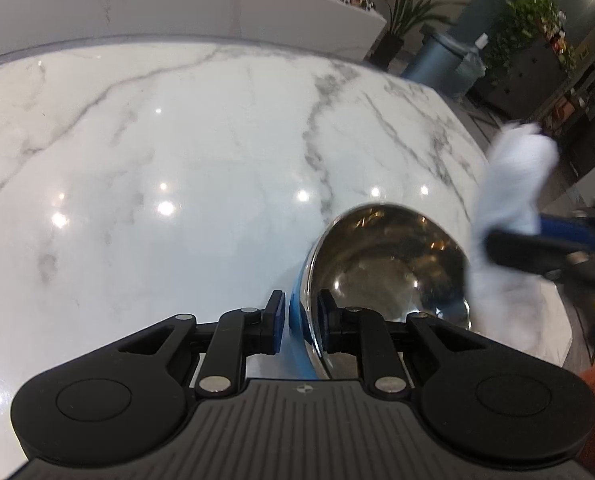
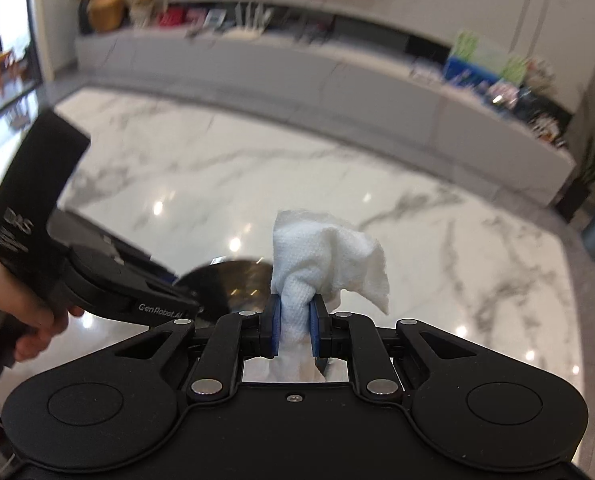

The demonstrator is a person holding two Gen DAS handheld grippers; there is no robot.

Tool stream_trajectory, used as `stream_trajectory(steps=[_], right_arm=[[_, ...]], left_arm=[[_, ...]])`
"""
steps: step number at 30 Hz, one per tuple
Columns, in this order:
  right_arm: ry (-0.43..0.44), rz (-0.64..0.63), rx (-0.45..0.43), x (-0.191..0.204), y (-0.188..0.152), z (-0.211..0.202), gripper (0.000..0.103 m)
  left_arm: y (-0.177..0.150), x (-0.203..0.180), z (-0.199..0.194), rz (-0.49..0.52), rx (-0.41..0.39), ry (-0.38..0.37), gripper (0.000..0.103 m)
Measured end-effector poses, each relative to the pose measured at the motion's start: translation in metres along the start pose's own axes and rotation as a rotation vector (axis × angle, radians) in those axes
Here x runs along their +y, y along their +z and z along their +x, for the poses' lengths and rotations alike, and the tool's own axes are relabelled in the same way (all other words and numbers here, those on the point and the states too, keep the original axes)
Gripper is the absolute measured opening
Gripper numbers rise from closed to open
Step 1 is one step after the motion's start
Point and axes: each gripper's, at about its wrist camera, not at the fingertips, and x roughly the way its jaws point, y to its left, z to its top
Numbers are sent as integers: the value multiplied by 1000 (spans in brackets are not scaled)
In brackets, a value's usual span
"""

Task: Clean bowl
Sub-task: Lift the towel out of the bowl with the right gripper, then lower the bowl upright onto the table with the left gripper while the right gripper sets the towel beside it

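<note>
A steel bowl (image 1: 385, 264) with a blue outside stands tipped on its side over the marble table (image 1: 177, 160), its opening facing right. My left gripper (image 1: 300, 304) is shut on the bowl's near rim, one pad outside and one inside. My right gripper (image 2: 295, 310) is shut on a crumpled white paper towel (image 2: 325, 248). In the left wrist view that towel (image 1: 513, 176) is blurred, just right of the bowl and outside it, with the right gripper (image 1: 497, 240) behind it. From the right wrist view the bowl (image 2: 233, 284) shows partly behind the left gripper (image 2: 189, 304).
A person's hand (image 2: 37, 320) holds the left gripper's handle. A low white cabinet (image 2: 337, 80) runs behind the table. Potted plants (image 1: 529, 24) and a grey bin (image 1: 441, 60) stand beyond the table's right corner.
</note>
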Motion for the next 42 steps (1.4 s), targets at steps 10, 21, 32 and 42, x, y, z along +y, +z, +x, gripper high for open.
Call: stream_trajectory(steps=[10, 21, 32, 42], right_arm=[[-64, 101, 104, -22, -68, 26, 13], [4, 128, 65, 0, -84, 27, 13], [30, 57, 20, -8, -44, 66, 13], [60, 2, -18, -3, -41, 91, 13]], left_arm=[[-11, -10, -2, 14, -14, 18, 40], [-18, -15, 2, 22, -8, 68, 37], [-3, 2, 4, -23, -55, 175, 34], [-2, 12, 4, -49, -88, 220, 34]])
